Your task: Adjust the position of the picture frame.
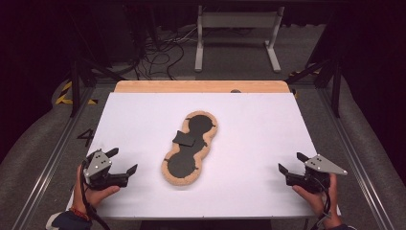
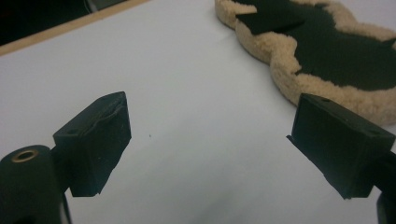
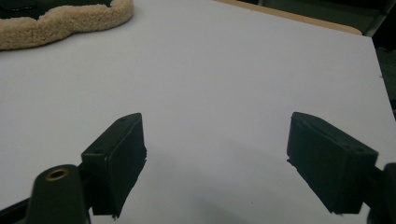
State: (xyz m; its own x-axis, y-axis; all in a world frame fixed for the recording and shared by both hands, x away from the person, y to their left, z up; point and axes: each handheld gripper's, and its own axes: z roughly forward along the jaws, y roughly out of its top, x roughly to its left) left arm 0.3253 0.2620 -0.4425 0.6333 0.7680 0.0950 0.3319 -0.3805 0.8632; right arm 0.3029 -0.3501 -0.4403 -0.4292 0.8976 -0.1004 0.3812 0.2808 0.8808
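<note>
You are at a table covered by a white sheet (image 1: 143,124), seen from above, with a strip of bare wood along its far edge. In the middle of the high view lies a fleecy tan pad (image 1: 190,148) shaped like a peanut, two rounded lobes joined by a narrow waist, running from the upper centre down toward the lower centre of the frame. Its top face is mostly black, with a tan woolly border all around. A small black flap (image 1: 184,138) lies across the waist, tilted.

Your left gripper (image 1: 123,161) sits at the lower left of the high view, held in your hand, its jaws spread apart with nothing between them. In the left gripper view, the left gripper (image 2: 210,140) hangs over bare white sheet, and the pad (image 2: 322,51) fills the upper right, near the right-hand jaw but not touching it.

Your right gripper (image 1: 293,163) sits at the lower right of the high view, well apart from the pad, jaws also spread and empty. In the right gripper view, the right gripper (image 3: 215,158) frames plain white sheet, and the pad's woolly edge (image 3: 65,21) shows in the upper left corner.
</note>
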